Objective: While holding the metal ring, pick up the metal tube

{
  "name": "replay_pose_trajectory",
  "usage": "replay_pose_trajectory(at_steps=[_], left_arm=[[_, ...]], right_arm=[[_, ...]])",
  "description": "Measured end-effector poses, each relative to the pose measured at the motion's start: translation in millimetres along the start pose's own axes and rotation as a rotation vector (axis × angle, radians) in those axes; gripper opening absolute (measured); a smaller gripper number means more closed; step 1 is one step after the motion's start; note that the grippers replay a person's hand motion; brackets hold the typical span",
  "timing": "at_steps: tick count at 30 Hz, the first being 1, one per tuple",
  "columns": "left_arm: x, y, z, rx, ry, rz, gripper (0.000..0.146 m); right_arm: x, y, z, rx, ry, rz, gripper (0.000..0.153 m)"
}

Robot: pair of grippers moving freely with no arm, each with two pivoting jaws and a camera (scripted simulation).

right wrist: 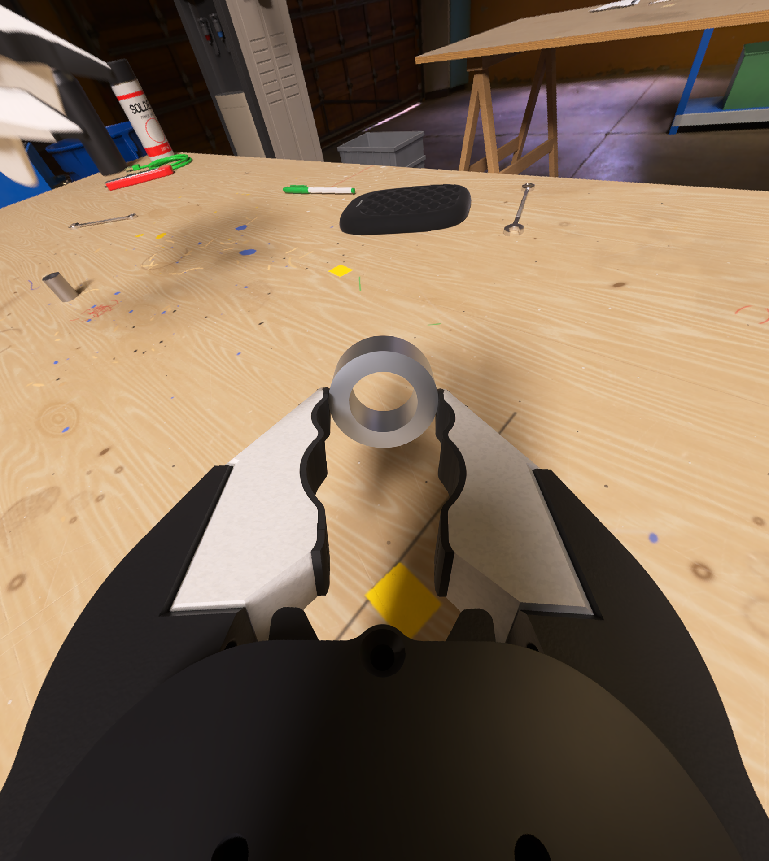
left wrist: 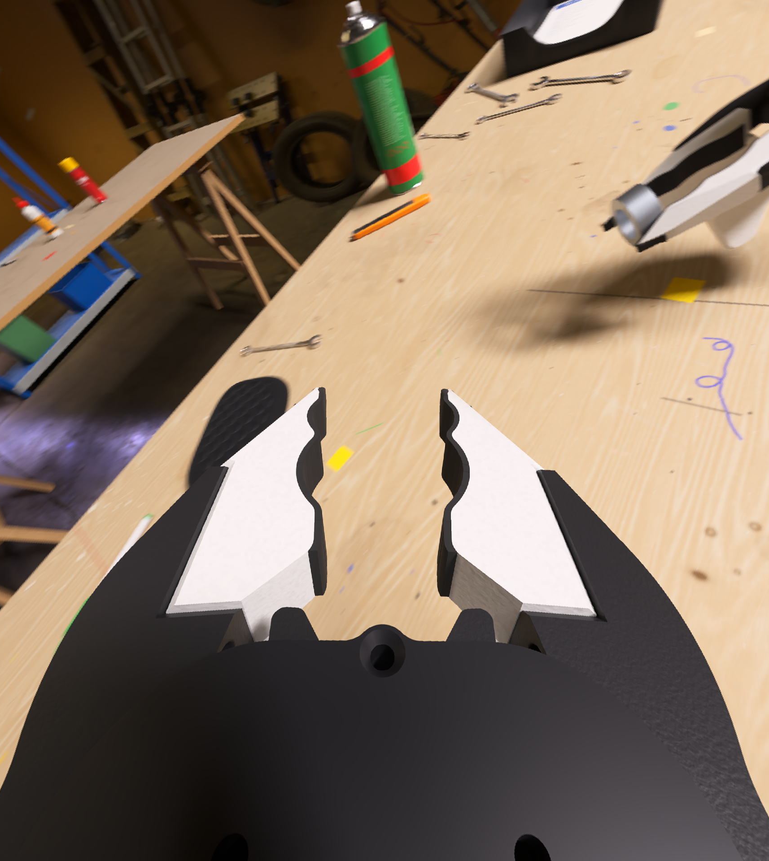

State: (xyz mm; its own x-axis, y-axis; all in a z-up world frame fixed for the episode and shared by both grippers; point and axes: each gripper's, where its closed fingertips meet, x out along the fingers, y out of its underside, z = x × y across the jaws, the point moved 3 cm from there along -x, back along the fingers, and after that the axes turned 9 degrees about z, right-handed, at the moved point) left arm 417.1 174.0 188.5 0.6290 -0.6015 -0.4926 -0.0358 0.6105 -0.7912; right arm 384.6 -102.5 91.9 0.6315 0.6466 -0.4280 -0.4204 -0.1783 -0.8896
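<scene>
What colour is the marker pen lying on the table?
The marker pen is white with a green cap and green tip, best seen in the right wrist view.

Far left in my right view, a white can with red bands carries bold dark lettering, smaller lines under it and a red circle outline. In my left view, the green can at the far edge of the table has a block of pale fine print down its side, too small to read. Far right, a white label in a black holder shows a blue patch and faint print, blurred. A blue pen scribble of loops stands on the table, right. The black pad bears a tiny mark on its left edge, unreadable.
</scene>
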Motion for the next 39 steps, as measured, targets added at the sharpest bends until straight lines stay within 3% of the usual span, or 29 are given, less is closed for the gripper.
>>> replay_pose_trajectory(at_steps=[4, 9, 12, 15, 26, 33, 39], left_arm=[[-64, 16, 56, -0.032, -0.161, 0.073, 0.049], [-150, 65, 140, -0.146, -0.445, 0.242, 0.051], [-184, 96, 172, -0.262, -0.497, 0.288, 0.054], [-194, 126, 185, -0.312, -0.491, 0.34, 0.055], [-131, 200, 167, -0.055, -0.055, 0.648, 0.062], [-141, 217, 123, -0.082, 0.247, 0.754, 0.061], [-149, 241, 82, -0.067, 0.395, 0.9, 0.06]], right_arm=[[2, 1, 2, -0.008, -0.006, 0.006, 0.045], [4, 3, 4, 0.004, -0.023, 0.014, 0.045], [7, 4, 6, 0.007, -0.036, 0.022, 0.045], [8, 4, 8, 0.005, -0.044, 0.029, 0.045], [13, 10, 5, 0.019, -0.054, 0.052, 0.045], [16, 13, 4, 0.054, -0.087, 0.064, 0.045], [18, 14, 9, 0.054, -0.105, 0.074, 0.045]])
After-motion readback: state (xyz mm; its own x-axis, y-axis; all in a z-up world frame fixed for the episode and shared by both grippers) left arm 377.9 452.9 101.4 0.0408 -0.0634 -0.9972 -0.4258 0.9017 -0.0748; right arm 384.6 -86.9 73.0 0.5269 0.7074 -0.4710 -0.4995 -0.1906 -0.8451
